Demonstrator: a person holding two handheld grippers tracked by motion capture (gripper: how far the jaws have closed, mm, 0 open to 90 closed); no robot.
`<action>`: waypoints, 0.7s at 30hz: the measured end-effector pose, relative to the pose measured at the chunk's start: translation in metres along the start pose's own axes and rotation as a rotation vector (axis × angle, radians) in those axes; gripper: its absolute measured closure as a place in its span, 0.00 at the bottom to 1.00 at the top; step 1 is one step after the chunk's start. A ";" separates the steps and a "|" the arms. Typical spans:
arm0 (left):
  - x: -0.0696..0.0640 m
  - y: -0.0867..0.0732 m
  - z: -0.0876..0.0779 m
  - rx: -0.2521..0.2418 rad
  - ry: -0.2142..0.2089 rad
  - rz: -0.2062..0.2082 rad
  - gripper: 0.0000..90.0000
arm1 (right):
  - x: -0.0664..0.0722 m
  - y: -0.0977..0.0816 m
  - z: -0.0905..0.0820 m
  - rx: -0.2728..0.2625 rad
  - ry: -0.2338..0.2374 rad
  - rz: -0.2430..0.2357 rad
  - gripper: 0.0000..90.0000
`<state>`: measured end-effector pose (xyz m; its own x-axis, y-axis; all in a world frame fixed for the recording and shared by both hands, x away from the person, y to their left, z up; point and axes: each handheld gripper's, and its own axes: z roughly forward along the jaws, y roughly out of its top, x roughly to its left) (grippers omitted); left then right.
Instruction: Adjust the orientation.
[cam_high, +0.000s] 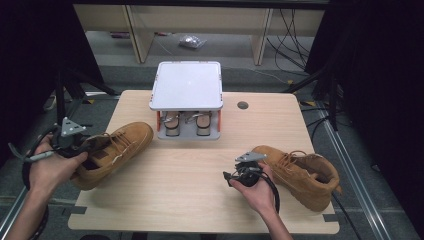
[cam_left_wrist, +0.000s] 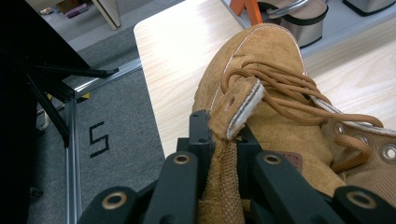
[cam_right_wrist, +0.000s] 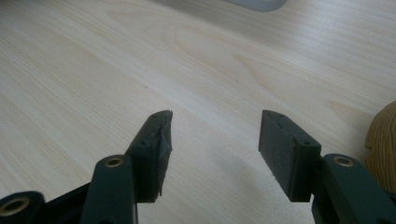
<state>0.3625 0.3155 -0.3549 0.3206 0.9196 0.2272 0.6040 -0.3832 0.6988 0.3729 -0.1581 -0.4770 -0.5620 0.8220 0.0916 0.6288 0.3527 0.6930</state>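
Boot number one, a tan suede lace-up boot (cam_high: 112, 152), lies tilted at the left side of the desk (cam_high: 200, 200), its toe pointing toward the middle and its heel end raised off the wood in the person's left hand (cam_high: 47, 170). The left hand-held gripper (cam_high: 75, 140) is clamped narrow on the boot's tongue (cam_left_wrist: 238, 105); in the left gripper view the tongue and a strip of woven fabric below it sit pinched between the two black jaws, with the brown laces (cam_left_wrist: 289, 91) bunched just beyond. The second tan boot (cam_high: 300, 175) lies on its side at the right part of the desk, opening toward the right edge. Just left of it the right hand-held gripper (cam_high: 240, 167) stands wide, nothing between its jaws, pointing at bare wood; the right gripper view shows a bit of that boot at its right edge. At the far middle of the desk stands a small rack (cam_high: 187, 100) with a white top plate and orange posts. On its lower shelf, side by side, sits a pair of sandals (cam_high: 187, 122) with pale straps.
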 end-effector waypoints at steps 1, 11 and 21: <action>0.000 0.000 0.000 -0.003 -0.004 -0.011 0.92 | 0.001 0.000 0.000 0.005 0.000 0.009 0.50; 0.009 0.004 0.001 -0.001 0.008 -0.047 0.92 | 0.000 0.000 0.000 0.006 0.002 0.012 0.50; 0.017 0.010 0.000 -0.014 0.027 -0.068 0.92 | 0.001 0.000 0.000 0.004 0.001 0.009 0.50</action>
<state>0.3740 0.3277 -0.3446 0.2594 0.9455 0.1968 0.6133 -0.3187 0.7227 0.3724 -0.1572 -0.4772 -0.5568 0.8248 0.0987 0.6361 0.3469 0.6892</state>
